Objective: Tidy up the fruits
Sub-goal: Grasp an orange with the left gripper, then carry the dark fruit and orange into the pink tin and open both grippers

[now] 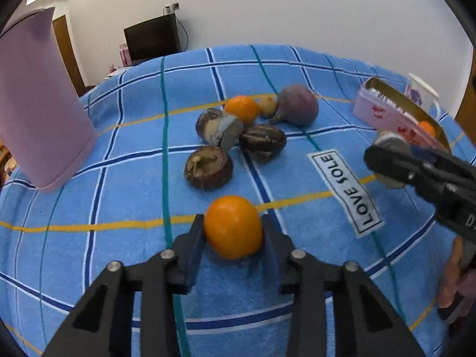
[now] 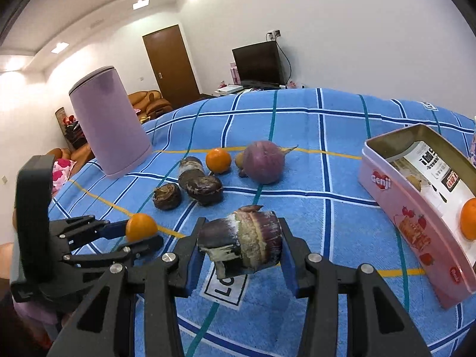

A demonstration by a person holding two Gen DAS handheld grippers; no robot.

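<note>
From my left wrist, my left gripper (image 1: pixel 233 229) is clenched on an orange (image 1: pixel 233 226) over the blue checked cloth (image 1: pixel 119 196), whose label (image 1: pixel 345 192) reads "LOVE SOLE".

From my right wrist, my right gripper (image 2: pixel 241 245) grasps a dark root chunk (image 2: pixel 242 242); the pink tin (image 2: pixel 416 226) at right reads "Genji" and holds another orange (image 2: pixel 468 218).

SURFACE: blue checked cloth (image 2: pixel 342 154) | ON IT: purple canister (image 2: pixel 110 125); pink tin (image 2: pixel 395 208); fruit cluster (image 2: pixel 205 178); "LOVE SOLE" label (image 1: pixel 345 192)

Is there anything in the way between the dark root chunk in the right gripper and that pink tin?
Nothing visible blocks it. The root chunk is held in the right gripper, and only bare blue cloth lies between it and the pink tin, whose top is open.
</note>
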